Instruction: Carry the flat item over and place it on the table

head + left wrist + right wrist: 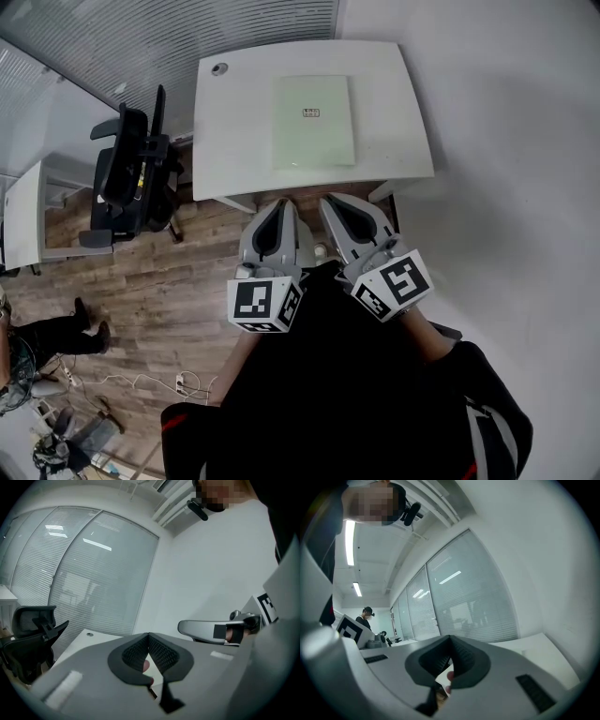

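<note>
The flat item lies on the worktop — my left gripper and right gripper hover at its near edge, fingers closed and empty, so I judge only backing away remains.

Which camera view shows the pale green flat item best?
The head view: it shows the whole pale green flat item from above, lying flat on the white table. The two gripper views show only parts of the table beyond their jaws; the item cannot be made out there.

Two hand-held grippers, one flat item, one chair.
</note>
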The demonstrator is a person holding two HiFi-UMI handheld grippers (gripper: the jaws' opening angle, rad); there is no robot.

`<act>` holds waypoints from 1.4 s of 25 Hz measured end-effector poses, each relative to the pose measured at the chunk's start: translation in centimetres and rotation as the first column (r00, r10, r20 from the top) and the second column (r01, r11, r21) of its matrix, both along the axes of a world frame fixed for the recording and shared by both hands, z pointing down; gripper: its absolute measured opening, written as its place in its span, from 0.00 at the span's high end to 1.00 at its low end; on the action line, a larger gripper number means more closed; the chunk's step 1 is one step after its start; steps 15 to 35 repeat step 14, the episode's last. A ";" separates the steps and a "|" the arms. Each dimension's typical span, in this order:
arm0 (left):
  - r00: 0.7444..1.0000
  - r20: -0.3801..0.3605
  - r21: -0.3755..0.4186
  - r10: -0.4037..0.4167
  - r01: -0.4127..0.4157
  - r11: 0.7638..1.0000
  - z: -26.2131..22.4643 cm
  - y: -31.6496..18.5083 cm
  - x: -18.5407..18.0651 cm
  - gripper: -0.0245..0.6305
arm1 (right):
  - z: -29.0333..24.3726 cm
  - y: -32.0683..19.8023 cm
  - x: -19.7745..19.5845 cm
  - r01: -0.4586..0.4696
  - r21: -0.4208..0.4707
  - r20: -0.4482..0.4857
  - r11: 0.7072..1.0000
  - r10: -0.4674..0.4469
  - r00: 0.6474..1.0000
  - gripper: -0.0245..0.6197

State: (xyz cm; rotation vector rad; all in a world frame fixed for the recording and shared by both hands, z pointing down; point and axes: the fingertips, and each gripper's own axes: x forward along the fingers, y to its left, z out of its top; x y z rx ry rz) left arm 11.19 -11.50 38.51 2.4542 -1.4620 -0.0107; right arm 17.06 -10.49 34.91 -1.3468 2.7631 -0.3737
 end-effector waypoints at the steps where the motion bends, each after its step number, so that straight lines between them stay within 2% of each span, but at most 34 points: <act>1: 1.000 -0.001 -0.003 -0.002 0.002 1.000 0.1 0.0 0.0 0.96 | 0.1 0.0 0.0 0.003 0.000 -0.001 1.000 -0.003 1.000 0.96; 14: 1.000 0.022 -0.012 0.000 0.000 1.000 0.3 -0.5 0.3 0.96 | 0.1 -0.2 -0.5 0.035 -0.003 -0.009 0.999 -0.035 0.999 0.96; 35: 1.000 0.022 -0.012 0.000 0.000 1.000 0.3 -0.5 0.3 0.96 | 0.1 -0.2 -0.5 0.035 -0.003 -0.009 0.999 -0.035 0.999 0.96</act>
